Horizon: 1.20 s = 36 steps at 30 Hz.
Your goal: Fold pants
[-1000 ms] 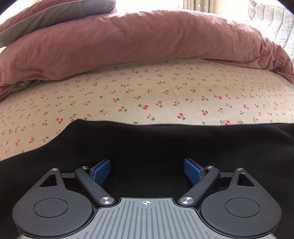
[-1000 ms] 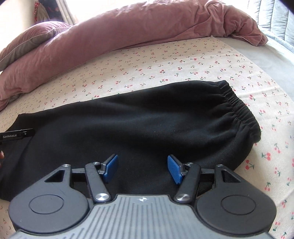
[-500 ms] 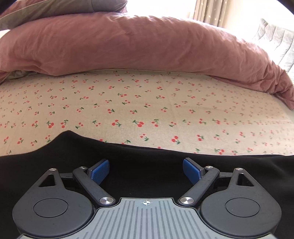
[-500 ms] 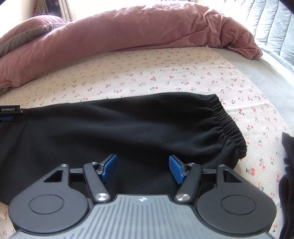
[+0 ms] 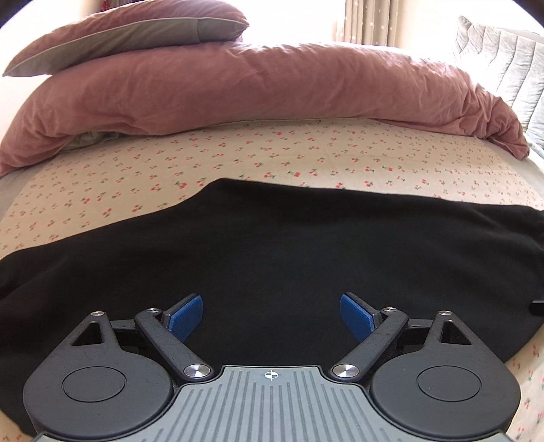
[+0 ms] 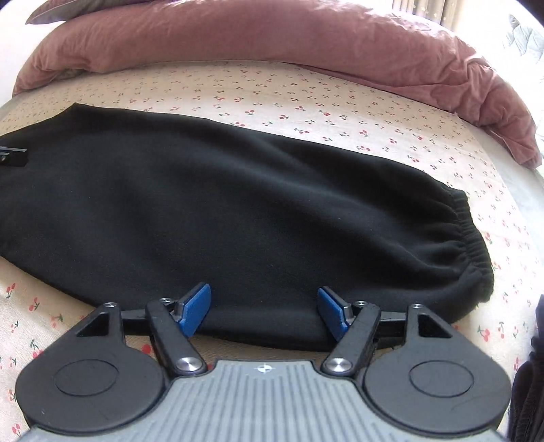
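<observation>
Black pants (image 6: 238, 210) lie flat across a cherry-print bed sheet (image 6: 306, 102), folded lengthwise, with the elastic cuff (image 6: 472, 244) at the right. In the left wrist view the same pants (image 5: 272, 255) fill the lower half of the picture. My left gripper (image 5: 271, 318) hovers over the cloth, open wide, nothing between its blue pads. My right gripper (image 6: 264, 311) hangs over the pants' near edge close to the cuff; its jaws are opening and no cloth is pinched. A tip of the left gripper (image 6: 13, 154) shows at the far left of the right wrist view.
A pink duvet (image 5: 255, 88) is bunched along the far side of the bed, with a pillow (image 5: 129, 30) on top. A grey quilted cover (image 5: 503, 57) is at the right. More dark cloth (image 6: 530, 374) sits at the right edge near my right gripper.
The left gripper pulled back and rose, so more of the pants shows below it. The right gripper rolled, slid toward the pants' near edge and widened its jaws.
</observation>
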Each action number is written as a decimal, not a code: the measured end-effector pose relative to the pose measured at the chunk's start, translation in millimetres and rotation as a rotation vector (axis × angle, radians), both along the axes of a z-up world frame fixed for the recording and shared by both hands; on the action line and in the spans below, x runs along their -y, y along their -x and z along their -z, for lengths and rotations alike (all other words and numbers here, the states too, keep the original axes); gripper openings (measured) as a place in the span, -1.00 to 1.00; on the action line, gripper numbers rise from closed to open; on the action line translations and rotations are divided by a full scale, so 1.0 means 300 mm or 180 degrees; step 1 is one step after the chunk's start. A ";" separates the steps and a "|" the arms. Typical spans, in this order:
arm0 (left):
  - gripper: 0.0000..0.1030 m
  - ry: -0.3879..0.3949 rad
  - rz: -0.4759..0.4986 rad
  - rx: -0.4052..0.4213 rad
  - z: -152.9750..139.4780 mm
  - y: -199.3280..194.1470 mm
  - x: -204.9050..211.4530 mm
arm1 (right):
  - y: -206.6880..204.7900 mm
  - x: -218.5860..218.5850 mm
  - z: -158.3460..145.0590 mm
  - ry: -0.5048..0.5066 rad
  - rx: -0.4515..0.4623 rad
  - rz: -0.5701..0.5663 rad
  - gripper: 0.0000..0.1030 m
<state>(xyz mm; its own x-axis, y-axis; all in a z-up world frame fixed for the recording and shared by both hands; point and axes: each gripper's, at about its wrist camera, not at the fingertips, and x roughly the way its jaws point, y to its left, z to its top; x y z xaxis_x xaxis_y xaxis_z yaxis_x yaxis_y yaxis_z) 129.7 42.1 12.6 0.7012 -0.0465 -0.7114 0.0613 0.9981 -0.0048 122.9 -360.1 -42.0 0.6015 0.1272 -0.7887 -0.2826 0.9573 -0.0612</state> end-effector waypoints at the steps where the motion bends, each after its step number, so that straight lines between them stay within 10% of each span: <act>1: 0.74 0.0047 -0.0029 -0.0016 0.016 0.033 -0.045 | 0.006 0.012 -0.002 -0.0043 -0.0002 0.0024 0.30; 6: 0.70 0.0332 -0.0367 -0.0113 0.081 0.087 -0.229 | 0.018 -0.004 -0.001 -0.0026 0.0050 0.0152 0.26; 8: 0.70 0.0314 -0.0497 -0.0012 0.059 0.105 -0.262 | 0.011 -0.027 -0.022 -0.0068 0.0117 0.0218 -0.04; 22: 0.74 0.0586 -0.0863 0.0232 0.020 0.258 -0.448 | 0.016 -0.103 -0.014 -0.0159 0.0189 -0.0072 0.01; 36: 0.73 0.0301 -0.1022 0.0188 0.096 0.291 -0.533 | 0.021 -0.319 0.008 -0.0088 0.0060 -0.0583 -0.29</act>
